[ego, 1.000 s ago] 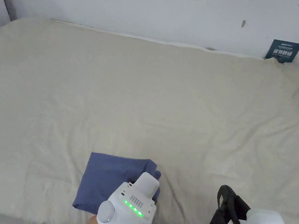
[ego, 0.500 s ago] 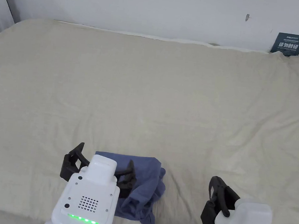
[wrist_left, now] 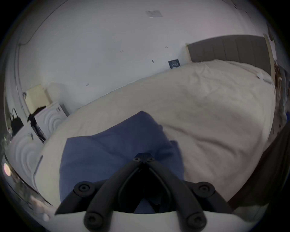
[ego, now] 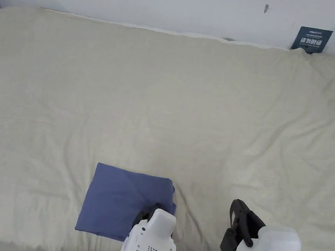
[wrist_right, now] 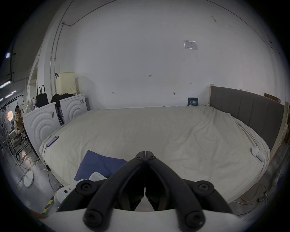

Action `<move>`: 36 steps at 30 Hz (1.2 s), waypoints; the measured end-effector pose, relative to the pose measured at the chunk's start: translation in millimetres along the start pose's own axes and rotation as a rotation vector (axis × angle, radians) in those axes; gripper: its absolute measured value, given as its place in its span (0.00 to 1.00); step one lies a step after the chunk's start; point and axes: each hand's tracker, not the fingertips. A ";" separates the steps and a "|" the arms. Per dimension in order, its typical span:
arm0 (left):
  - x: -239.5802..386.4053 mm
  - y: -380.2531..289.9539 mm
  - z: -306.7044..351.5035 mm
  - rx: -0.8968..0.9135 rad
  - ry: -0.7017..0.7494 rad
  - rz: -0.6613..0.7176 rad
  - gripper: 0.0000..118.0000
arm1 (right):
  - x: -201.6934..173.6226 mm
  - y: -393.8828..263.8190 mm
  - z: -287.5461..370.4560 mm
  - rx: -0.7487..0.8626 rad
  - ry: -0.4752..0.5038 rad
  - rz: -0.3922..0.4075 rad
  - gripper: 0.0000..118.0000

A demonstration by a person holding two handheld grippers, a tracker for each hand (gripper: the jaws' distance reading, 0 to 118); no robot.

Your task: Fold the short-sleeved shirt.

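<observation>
**Folded shirt at near edge of bed**

The blue shirt [ego: 119, 204] lies folded into a flat square on the bed [ego: 201, 108], close to its near edge, toward the near left corner. The left gripper [wrist_left: 143, 157] sits over the shirt's right edge, jaws closed tip to tip, gripping nothing. The right gripper [wrist_right: 145, 154] hovers beside the shirt above bare sheet, jaws closed and empty. The rest of the bed toward the wall [ego: 173, 3] is open.

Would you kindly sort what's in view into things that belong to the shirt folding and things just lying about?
Job:
shirt, folded on the bed
left gripper, shut, over the shirt
right gripper, shut, off to the side

Lying about:
phone at the bed's edge
blue card by the wall
white object on the bed
</observation>
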 end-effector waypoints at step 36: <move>-244.8 -2.7 128.1 0.076 -0.012 0.483 0.54 | -17.4 -86.0 -225.7 -0.665 0.704 -0.495 0.00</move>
